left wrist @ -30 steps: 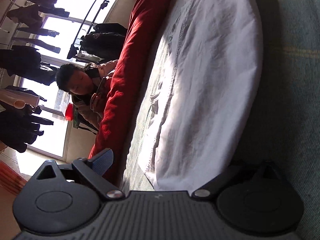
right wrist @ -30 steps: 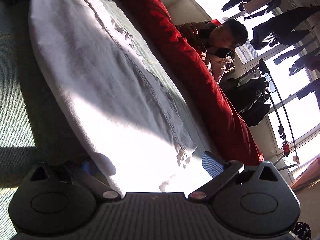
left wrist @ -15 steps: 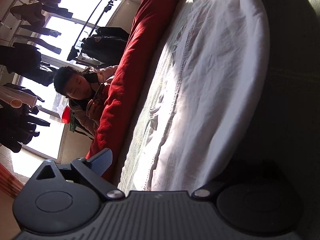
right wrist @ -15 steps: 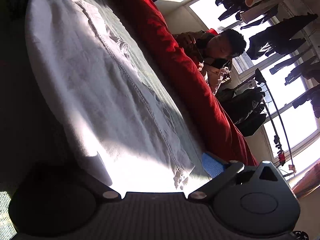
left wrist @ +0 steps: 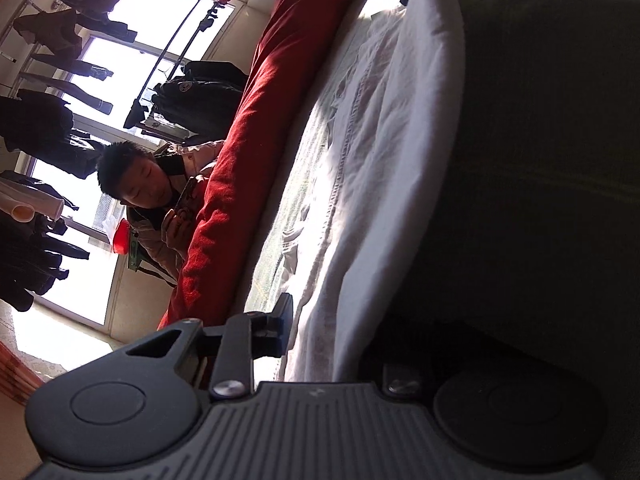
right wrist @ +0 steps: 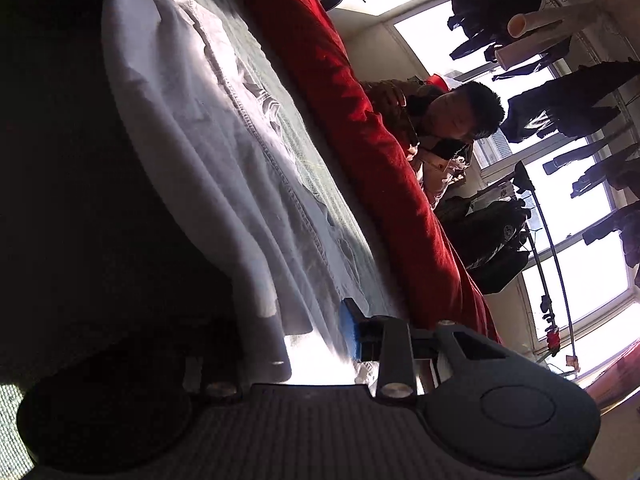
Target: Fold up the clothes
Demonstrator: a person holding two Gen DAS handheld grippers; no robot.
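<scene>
The left hand-held gripper (left wrist: 320,336) is closing on the near edge of the white cotton garment (left wrist: 384,168), cloth between its jaws. The right hand-held gripper (right wrist: 312,344) is closing likewise on the opposite end, on a bunched fold of cloth. The garment lies flat along the grey-green woven bed surface (left wrist: 540,160).

Risk: either grip may catch only the top layer, so the lower layer would drag and the fold skew. Uneven lifting by the two sides would crease it.

Beyond the garment lies a long red blanket roll (left wrist: 276,112); a lifted edge could snag there. A seated person (left wrist: 160,200) is behind it.

Containers: none visible.
</scene>
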